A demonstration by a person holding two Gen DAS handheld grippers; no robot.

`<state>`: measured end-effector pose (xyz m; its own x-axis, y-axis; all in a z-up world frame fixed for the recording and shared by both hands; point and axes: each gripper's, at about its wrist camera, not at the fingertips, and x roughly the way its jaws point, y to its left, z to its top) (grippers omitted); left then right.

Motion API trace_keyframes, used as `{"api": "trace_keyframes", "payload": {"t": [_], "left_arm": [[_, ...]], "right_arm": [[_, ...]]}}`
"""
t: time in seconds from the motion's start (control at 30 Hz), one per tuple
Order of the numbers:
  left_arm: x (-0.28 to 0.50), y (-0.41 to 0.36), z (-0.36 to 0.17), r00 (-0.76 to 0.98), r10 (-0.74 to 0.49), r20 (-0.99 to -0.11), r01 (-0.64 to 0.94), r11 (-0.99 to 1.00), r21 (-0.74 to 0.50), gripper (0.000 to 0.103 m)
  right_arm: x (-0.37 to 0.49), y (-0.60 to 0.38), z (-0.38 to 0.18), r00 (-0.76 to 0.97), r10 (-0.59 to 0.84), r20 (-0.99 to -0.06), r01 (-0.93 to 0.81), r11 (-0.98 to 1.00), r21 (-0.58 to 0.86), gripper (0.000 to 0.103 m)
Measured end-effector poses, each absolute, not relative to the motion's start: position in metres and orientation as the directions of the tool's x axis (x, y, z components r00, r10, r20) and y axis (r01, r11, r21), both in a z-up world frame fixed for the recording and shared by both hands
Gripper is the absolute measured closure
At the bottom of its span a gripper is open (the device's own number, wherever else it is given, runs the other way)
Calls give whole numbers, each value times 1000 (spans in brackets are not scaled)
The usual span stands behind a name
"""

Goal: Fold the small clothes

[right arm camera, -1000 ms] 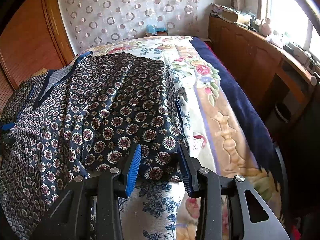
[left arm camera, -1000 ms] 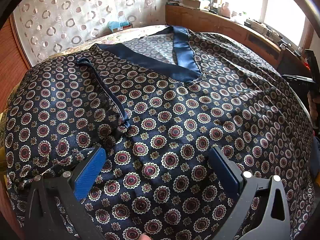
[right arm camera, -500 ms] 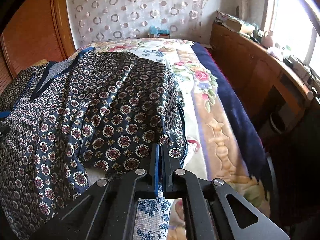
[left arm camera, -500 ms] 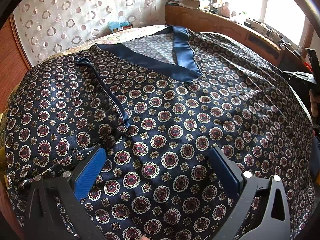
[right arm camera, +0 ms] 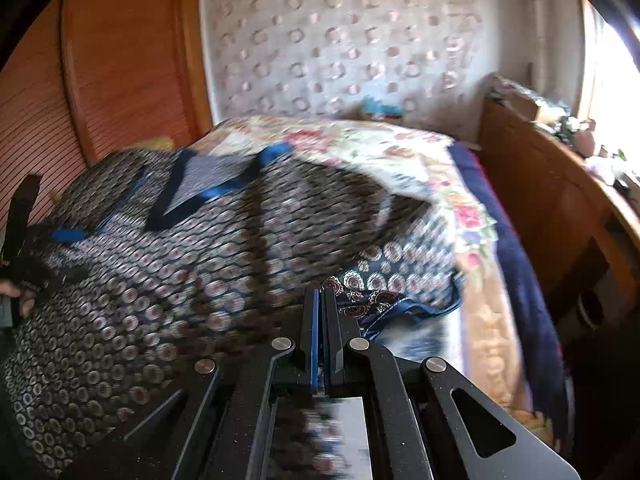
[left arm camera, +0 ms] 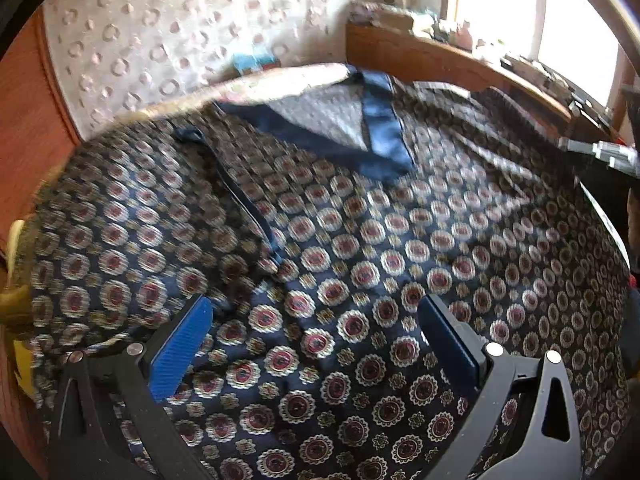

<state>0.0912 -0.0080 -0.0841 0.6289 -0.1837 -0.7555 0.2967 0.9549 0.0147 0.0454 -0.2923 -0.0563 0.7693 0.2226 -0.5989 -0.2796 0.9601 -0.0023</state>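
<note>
The left gripper hovers low over the patterned garment, its blue-padded fingers spread wide with nothing between them. The cloth fills that view from 6 o'clock up to its blue collar at 12 o'clock. The right gripper is clenched on the garment's hem, a fold of fabric lifted at about 2 o'clock from the tips. The garment lies spread on the floral bedspread, blurred in both views. Beyond, toward 12 o'clock, hangs a ring-patterned curtain; a wooden ledge runs at 3 o'clock.
</note>
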Motion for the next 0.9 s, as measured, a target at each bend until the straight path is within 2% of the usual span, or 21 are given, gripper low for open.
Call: {"api": "trace_keyframes", "payload": {"t": [0.23, 0.4, 0.43, 0.5, 0.53, 0.57, 0.7, 0.9], "left_arm": [[69, -6, -55, 735, -185, -652, 249, 969, 5, 0], [50, -11, -36, 790, -185, -585, 221, 975, -10, 0], [48, -13, -33, 794, -194, -576, 226, 974, -17, 0], [43, -16, -27, 804, -208, -557, 238, 971, -19, 0], [40, -18, -24, 808, -211, -550, 243, 970, -14, 0], [39, -20, -23, 810, -210, -548, 245, 969, -10, 0], [33, -24, -21, 814, -216, -539, 251, 968, -8, 0], [30, -27, -25, 804, -238, -545, 263, 964, -33, 0]], "right_arm": [[49, -266, -89, 699, 260, -667, -337, 941, 13, 102], [56, -273, -92, 710, 227, -667, -293, 956, 15, 98], [53, -275, -89, 717, 229, -658, -290, 957, 16, 94], [53, -276, -84, 732, 223, -644, -280, 960, 15, 79], [52, -276, -80, 743, 214, -634, -269, 963, 10, 66], [48, -276, -77, 753, 207, -624, -260, 965, 6, 59], [48, -287, -68, 786, 180, -592, -216, 976, 10, 57], [81, -305, -86, 741, 149, -654, -130, 988, 78, 57]]}}
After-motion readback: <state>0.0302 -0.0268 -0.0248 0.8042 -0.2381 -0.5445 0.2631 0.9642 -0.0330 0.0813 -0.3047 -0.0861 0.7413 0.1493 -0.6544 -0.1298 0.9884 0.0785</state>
